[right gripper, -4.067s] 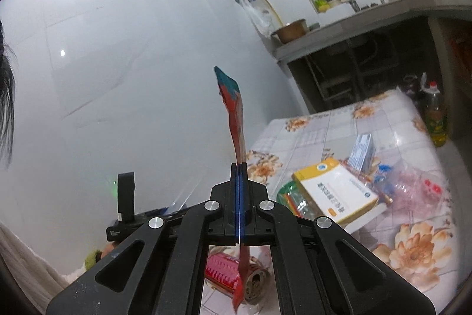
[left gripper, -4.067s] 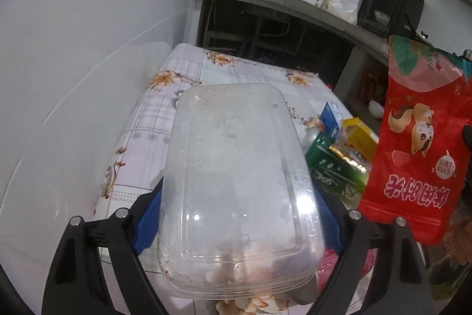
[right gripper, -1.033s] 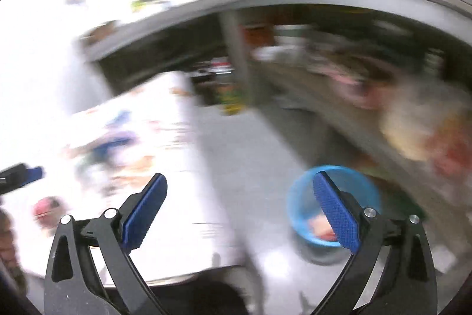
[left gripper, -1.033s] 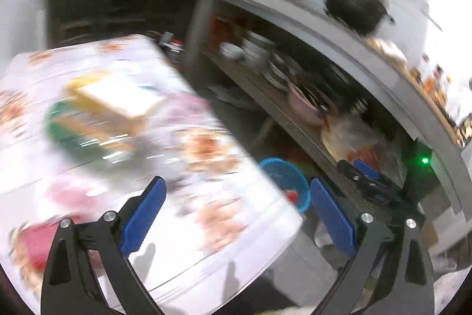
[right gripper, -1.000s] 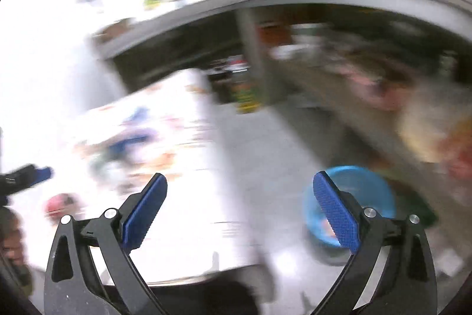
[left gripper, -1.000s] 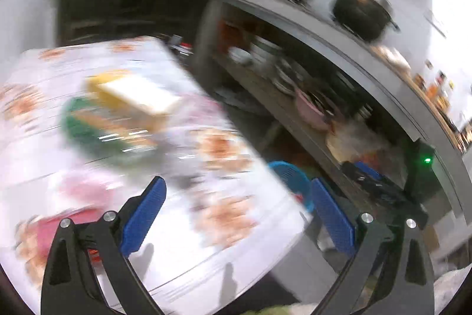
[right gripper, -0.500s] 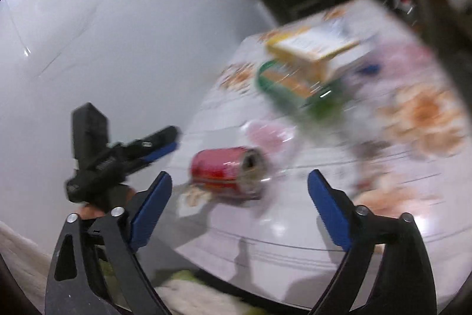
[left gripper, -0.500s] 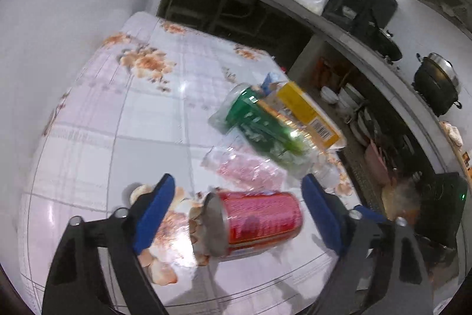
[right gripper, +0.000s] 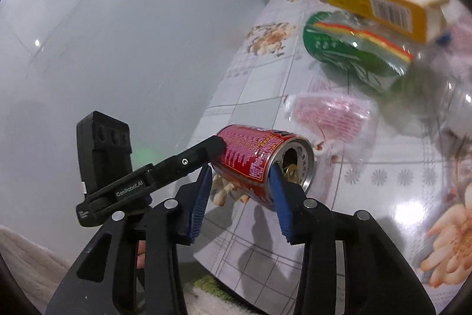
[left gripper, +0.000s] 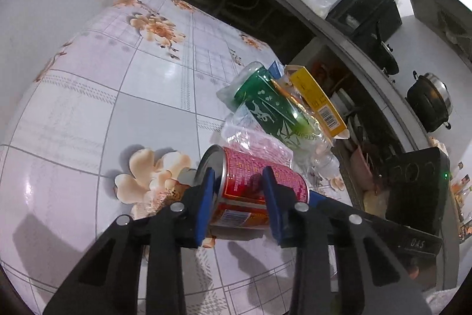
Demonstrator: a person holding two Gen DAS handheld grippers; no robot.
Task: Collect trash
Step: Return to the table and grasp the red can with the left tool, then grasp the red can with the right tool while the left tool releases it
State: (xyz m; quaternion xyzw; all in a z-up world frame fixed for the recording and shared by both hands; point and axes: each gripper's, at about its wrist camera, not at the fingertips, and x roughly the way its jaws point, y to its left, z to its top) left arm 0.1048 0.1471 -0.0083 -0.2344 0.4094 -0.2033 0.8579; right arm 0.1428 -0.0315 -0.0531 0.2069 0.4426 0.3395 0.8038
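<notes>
A table (left gripper: 97, 96) covered in a checked cloth with peach flowers filled most of both views, set against a pale tiled wall (right gripper: 118, 19), with a dark kitchen counter (left gripper: 339, 28) running behind it in the left wrist view. Toward the far side of the table lay a heap of trash: a yellow carton (left gripper: 317, 101) resting on a green-labelled plastic bottle (left gripper: 271, 108), and in front of them a crumpled clear wrapper with pink print (left gripper: 259, 140). Nearest the cameras lay the red can (left gripper: 259, 182) on its side on the cloth, just beside the pink wrapper, its closed base turned to the left in the left wrist view and its opened top, seen in the right wrist view, facing the table's open side. Both grippers had come at it from the table's near edge. The left gripper (left gripper: 237, 180) had its blue pads either side of the can's base end, the jaws closing with the can between them; one pad looked to be at the rim, but whether both pressed on the metal could not be told. The right gripper (right gripper: 242, 180) straddled the can's opened end, its jaws likewise closing, one pad at the mouth's rim and the other standing slightly off the can's side.
</notes>
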